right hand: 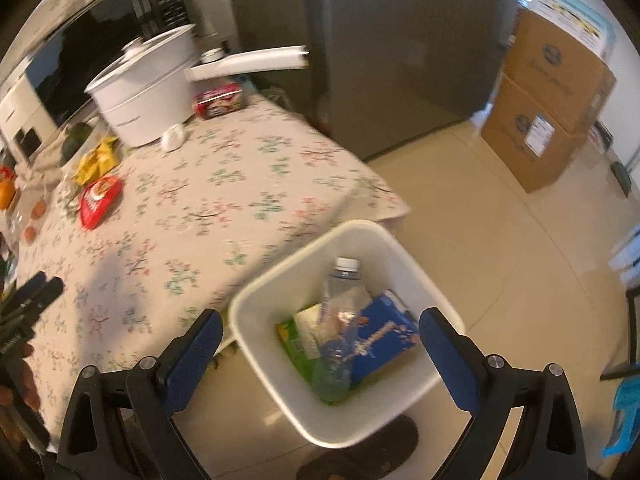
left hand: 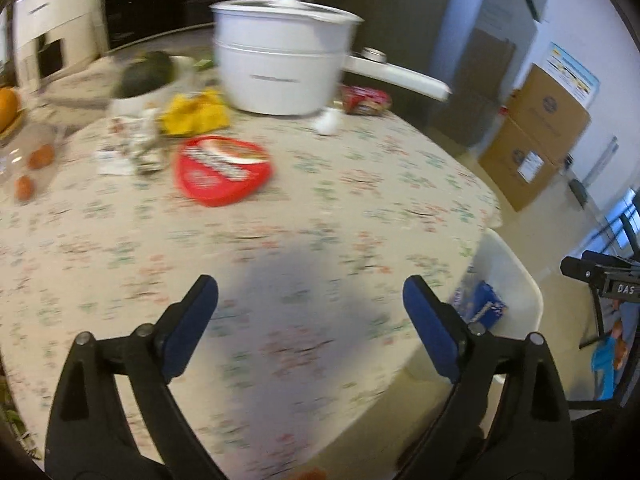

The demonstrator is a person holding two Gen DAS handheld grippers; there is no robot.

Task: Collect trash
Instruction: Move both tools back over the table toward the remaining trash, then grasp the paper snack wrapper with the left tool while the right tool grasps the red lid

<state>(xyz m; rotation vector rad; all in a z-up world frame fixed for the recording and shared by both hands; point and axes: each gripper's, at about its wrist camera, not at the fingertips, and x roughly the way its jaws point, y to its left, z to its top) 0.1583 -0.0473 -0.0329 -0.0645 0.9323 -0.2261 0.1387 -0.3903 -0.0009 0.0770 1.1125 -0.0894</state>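
Observation:
A white trash bin [right hand: 416,256] stands on the floor beside the table; it holds a clear plastic bottle [right hand: 340,304], a blue carton [right hand: 384,336] and a green wrapper [right hand: 296,352]. My right gripper [right hand: 320,320] is open and empty above the bin. My left gripper [left hand: 310,292] is open and empty over the table's near part. On the table lie a red wrapper [left hand: 224,168] [right hand: 100,200], a yellow wrapper [left hand: 196,114] [right hand: 98,160], crumpled paper scraps [left hand: 136,148], a white wad [left hand: 328,122] [right hand: 173,136] and a red packet [left hand: 366,100] [right hand: 220,100].
A white pot [left hand: 280,64] [right hand: 148,92] with a long handle stands at the table's far side. A bowl with a dark fruit [left hand: 148,76], small orange fruits [left hand: 40,156] and a white appliance [left hand: 56,28] are at the left. Cardboard boxes [right hand: 552,104] stand on the floor.

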